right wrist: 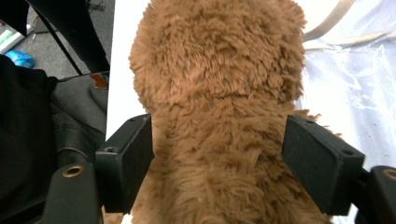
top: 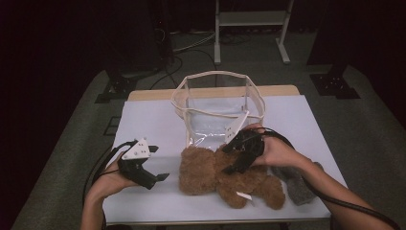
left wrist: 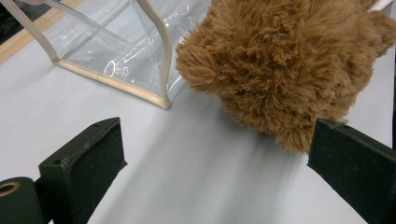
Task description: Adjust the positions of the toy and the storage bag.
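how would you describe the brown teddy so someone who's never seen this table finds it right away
On the white table, look just in front of the clear plastic bag with cream trim. The brown teddy bear lies there, the right gripper straddling its body. It is shaggy and tan, unlike the smaller grey plush at its right.

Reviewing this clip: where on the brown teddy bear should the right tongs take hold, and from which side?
Likely the waist, from above. The teddy bear lies flat on the white table, and its body narrows below the head. The right tongs already straddle that narrow part with jaws wide, so closing there should catch plush on both sides.
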`<state>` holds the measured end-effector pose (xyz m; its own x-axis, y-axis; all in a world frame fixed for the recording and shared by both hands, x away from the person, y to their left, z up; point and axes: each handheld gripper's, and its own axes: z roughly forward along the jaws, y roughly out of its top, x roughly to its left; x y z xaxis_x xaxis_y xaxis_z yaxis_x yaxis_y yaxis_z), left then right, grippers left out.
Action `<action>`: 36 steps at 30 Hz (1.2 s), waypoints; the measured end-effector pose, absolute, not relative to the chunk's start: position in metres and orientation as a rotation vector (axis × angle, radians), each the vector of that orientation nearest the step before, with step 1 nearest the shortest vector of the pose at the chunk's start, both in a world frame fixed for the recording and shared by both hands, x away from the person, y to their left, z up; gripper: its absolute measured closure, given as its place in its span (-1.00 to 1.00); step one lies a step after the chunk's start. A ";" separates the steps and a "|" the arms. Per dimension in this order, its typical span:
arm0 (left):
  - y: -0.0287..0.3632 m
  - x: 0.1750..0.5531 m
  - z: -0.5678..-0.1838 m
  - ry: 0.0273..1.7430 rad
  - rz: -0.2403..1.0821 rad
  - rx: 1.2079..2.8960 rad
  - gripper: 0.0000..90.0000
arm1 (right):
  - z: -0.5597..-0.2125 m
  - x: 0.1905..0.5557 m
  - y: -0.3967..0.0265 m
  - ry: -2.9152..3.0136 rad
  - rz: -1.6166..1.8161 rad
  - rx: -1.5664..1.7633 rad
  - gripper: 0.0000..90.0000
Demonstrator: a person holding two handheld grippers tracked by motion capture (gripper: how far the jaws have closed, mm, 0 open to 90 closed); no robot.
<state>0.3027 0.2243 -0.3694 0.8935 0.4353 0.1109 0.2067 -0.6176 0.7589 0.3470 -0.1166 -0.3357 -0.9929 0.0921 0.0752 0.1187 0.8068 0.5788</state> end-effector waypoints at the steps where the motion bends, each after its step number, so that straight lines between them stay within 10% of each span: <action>1: 0.225 0.303 -0.369 0.455 0.364 2.253 -0.93 | -0.337 0.347 -0.117 -2.943 -0.946 -0.177 -0.49; 36: 0.227 0.303 -0.370 0.463 0.358 2.260 -0.93 | -0.378 0.341 -0.118 -2.993 -0.894 -0.224 -0.74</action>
